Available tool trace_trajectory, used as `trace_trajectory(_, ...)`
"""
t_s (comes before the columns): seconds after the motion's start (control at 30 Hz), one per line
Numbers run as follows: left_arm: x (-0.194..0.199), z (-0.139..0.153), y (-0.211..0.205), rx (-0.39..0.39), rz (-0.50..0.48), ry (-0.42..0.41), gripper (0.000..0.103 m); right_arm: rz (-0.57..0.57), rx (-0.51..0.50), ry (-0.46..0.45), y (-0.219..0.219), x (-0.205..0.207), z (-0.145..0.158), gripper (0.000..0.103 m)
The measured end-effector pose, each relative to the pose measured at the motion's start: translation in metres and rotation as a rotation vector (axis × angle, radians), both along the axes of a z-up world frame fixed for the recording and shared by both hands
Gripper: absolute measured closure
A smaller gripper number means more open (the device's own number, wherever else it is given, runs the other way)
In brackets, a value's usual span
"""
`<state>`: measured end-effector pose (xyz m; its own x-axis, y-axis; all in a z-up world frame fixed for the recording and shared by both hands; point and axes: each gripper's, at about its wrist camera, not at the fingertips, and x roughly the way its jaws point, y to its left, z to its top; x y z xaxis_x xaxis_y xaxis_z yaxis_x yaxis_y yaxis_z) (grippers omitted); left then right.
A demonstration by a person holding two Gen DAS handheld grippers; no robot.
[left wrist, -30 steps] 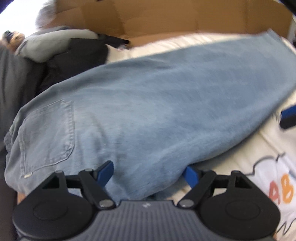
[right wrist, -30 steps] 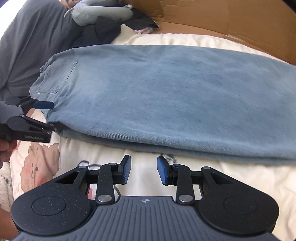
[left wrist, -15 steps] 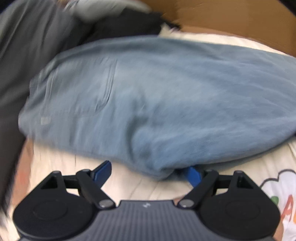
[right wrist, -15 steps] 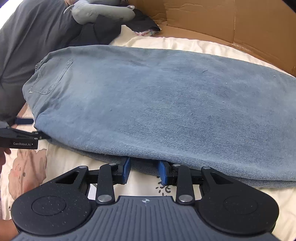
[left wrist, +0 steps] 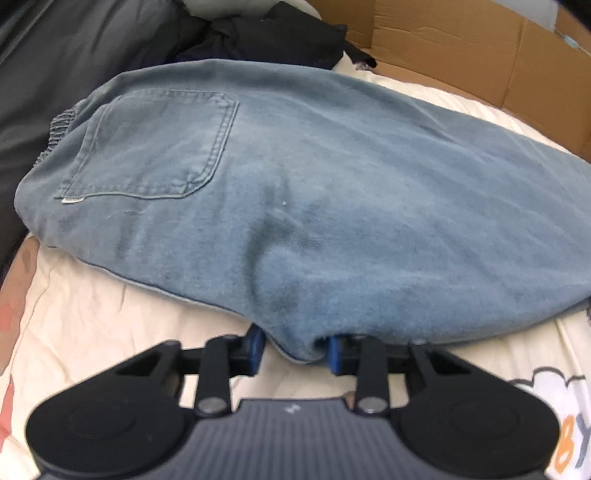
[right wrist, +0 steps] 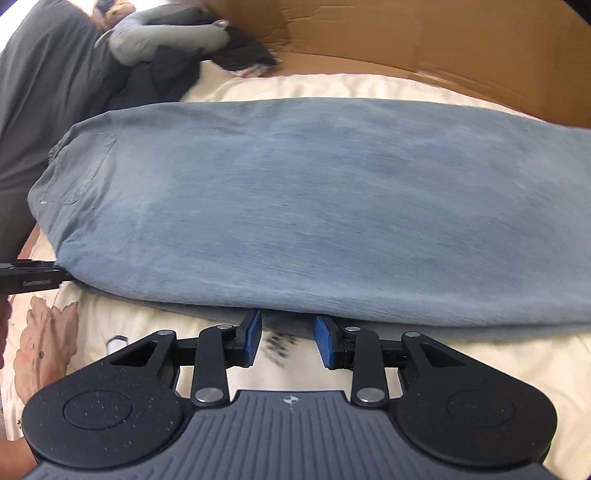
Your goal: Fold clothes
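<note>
Light blue jeans (left wrist: pixel 332 184) lie folded lengthwise across the cream bed sheet (left wrist: pixel 92 332), back pocket (left wrist: pixel 155 147) facing up at the left end. My left gripper (left wrist: pixel 295 350) is at their near edge, jaws closing, and a bunched fold of denim fills the gap between the blue pads. In the right wrist view the jeans (right wrist: pixel 295 203) span the frame. My right gripper (right wrist: pixel 288 338) stands open with its fingertips at the near edge of the jeans; printed sheet shows between them. The left gripper (right wrist: pixel 29 280) pokes in at the left end.
A brown cardboard wall (left wrist: pixel 461 48) runs along the far side of the bed. Dark garments (left wrist: pixel 277 33) and a grey one (right wrist: pixel 166 33) are piled at the far left corner. A dark grey cloth (left wrist: pixel 55 74) borders the left side. Cartoon prints mark the sheet (right wrist: pixel 480 369).
The left gripper rolled and its jaws came together on a fold at the jeans' near edge. The right gripper moved forward until its fingertips met the jeans' edge, its gap unchanged.
</note>
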<state>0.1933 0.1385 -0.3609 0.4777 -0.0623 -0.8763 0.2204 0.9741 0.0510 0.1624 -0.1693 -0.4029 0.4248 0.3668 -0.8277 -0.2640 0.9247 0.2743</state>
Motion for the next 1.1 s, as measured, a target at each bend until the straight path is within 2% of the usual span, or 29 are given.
trace_trajectory(0.1, 0.001, 0.006, 0.006, -0.01, -0.015, 0.016, 0.086, -0.047, -0.003, 0.014, -0.019, -0.002, 0.0, 0.065)
trace_trajectory(0.23, -0.004, 0.011, 0.01, -0.01, -0.051, 0.031, 0.088, -0.118, -0.001, 0.023, -0.043, -0.003, -0.001, 0.065)
trace_trajectory(0.43, -0.011, 0.016, 0.008, 0.027, -0.116, 0.036, 0.087, -0.228, 0.016, 0.038, -0.078, -0.004, -0.003, 0.065)
trace_trajectory(0.57, -0.013, 0.029, 0.013, 0.012, -0.136, 0.042, 0.083, -0.306, 0.043, 0.046, -0.1, -0.005, -0.004, 0.065)
trace_trajectory(0.77, -0.02, 0.046, 0.025, 0.013, -0.13, 0.034, 0.083, -0.435, 0.065, 0.028, -0.137, -0.012, -0.002, 0.058)
trace_trajectory(0.83, -0.019, 0.053, 0.028, -0.011, -0.125, 0.027, 0.083, -0.47, 0.071, 0.022, -0.148, -0.013, -0.002, 0.058)
trace_trajectory(1.0, -0.001, 0.058, 0.031, -0.049, -0.054, 0.012, 0.083, -0.573, 0.101, 0.005, -0.177, -0.015, -0.003, 0.058)
trace_trajectory(1.1, 0.012, 0.052, 0.033, -0.078, 0.021, 0.04, 0.078, -0.659, 0.128, 0.007, -0.196, -0.016, -0.007, 0.058)
